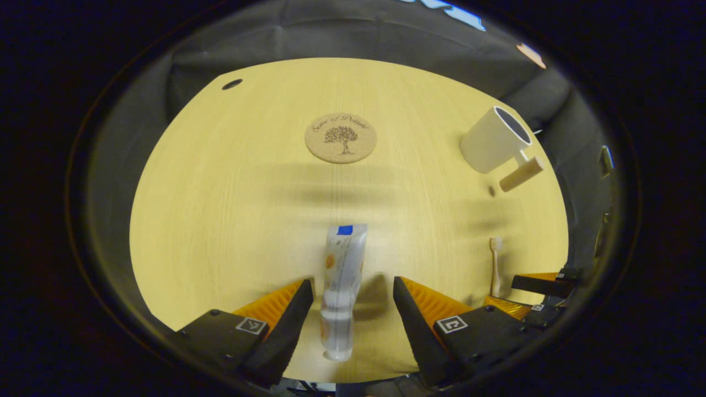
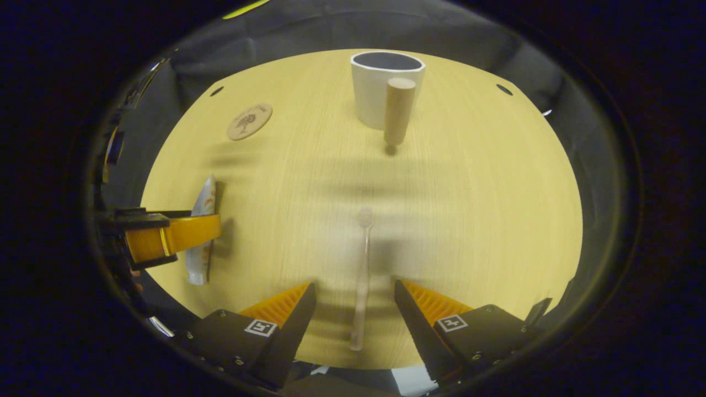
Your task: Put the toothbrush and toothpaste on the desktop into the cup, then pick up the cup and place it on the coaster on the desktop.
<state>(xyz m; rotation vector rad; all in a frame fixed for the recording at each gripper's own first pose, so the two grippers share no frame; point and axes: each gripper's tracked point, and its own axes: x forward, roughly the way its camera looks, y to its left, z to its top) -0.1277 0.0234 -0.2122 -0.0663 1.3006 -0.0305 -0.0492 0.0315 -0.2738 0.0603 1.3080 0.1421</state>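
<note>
Pale wood desktop [image 1: 231,209] | both grippers, left [image 1: 353,300] and right [image 2: 353,309], open | white squeezable toothpaste tube [image 1: 343,275] between left fingers, clear slim toothbrush [image 2: 363,275] between right, both near of white cylindrical cup [image 2: 380,94] | close squarely mid-body before lifting.

Pale yellow wood-grain tabletop [image 1: 231,209]; tan cork coaster [image 1: 341,138] printed with a dark tree; cream cup [image 1: 490,140]; white toothpaste [image 1: 342,286], blue patch.

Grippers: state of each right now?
Left tool: open, fingers either side of the toothpaste, not gripping it.
Right tool: open, fingers either side of the toothbrush, not gripping it.
</note>
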